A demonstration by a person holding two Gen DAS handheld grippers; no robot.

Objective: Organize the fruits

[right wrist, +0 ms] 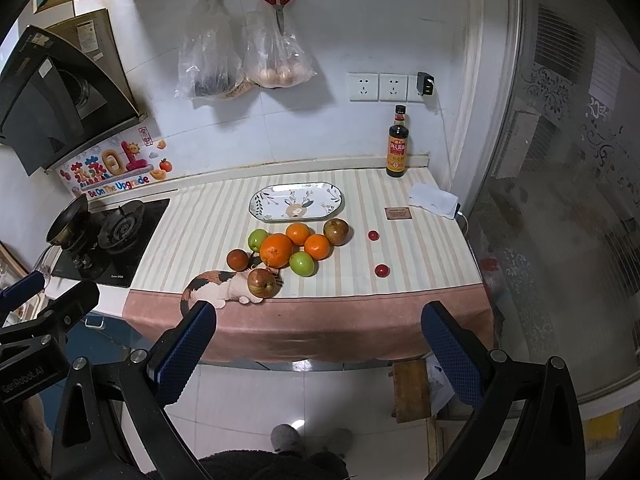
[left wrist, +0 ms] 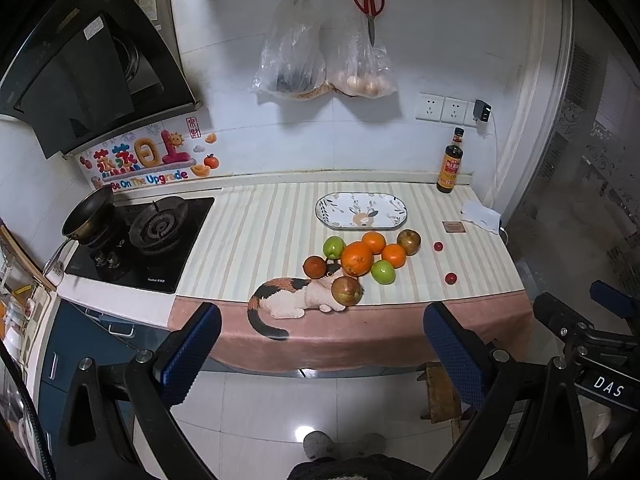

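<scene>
The bottle (right wrist: 397,145) label is too small to read; the left hanging bag (right wrist: 209,60) holds something dark, perhaps vegetables.

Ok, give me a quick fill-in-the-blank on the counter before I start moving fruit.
1. The plate holds ____ fruit.
2. The number of green apples in the pile is ____.
3. The two small red fruits lie to the ____ of the pile.
4. Both the left tool and the right tool have their jaws ____.

Missing words: no; two; right; open
</scene>
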